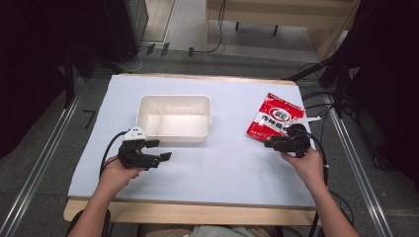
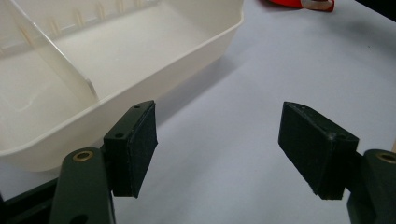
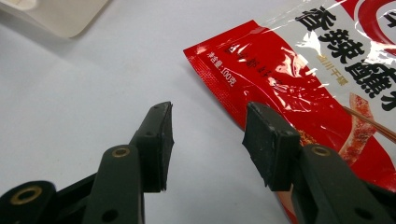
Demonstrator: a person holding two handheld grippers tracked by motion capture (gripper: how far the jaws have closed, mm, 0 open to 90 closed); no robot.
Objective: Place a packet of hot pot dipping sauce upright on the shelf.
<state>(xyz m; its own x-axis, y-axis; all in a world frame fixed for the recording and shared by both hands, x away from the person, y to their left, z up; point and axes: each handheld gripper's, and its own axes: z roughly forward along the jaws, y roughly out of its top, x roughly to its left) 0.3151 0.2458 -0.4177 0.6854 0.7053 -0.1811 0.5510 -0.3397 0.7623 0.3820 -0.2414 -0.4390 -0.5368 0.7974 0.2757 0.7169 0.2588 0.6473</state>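
High view: the red packet (image 1: 274,120) lies on the desk (image 1: 222,168) just ahead of your right claw (image 1: 272,143); left claw (image 1: 159,149) sits by the white tray (image 1: 174,118). Left gripper view: jaws wide, empty. Right gripper view: jaws part-open, empty, w/ the packet's lower edge beside the right-hand jaw, long axis running away up-right.

Black two-jaw tools (image 1: 157,150), trailing cables

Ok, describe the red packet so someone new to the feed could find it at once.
Start from the pale table cover; the white divided plastic tray sits near its middle. To the tray's right, by the right gripper, lies the glossy red foil packet, flat, printed with black characters, the one brightly coloured item.
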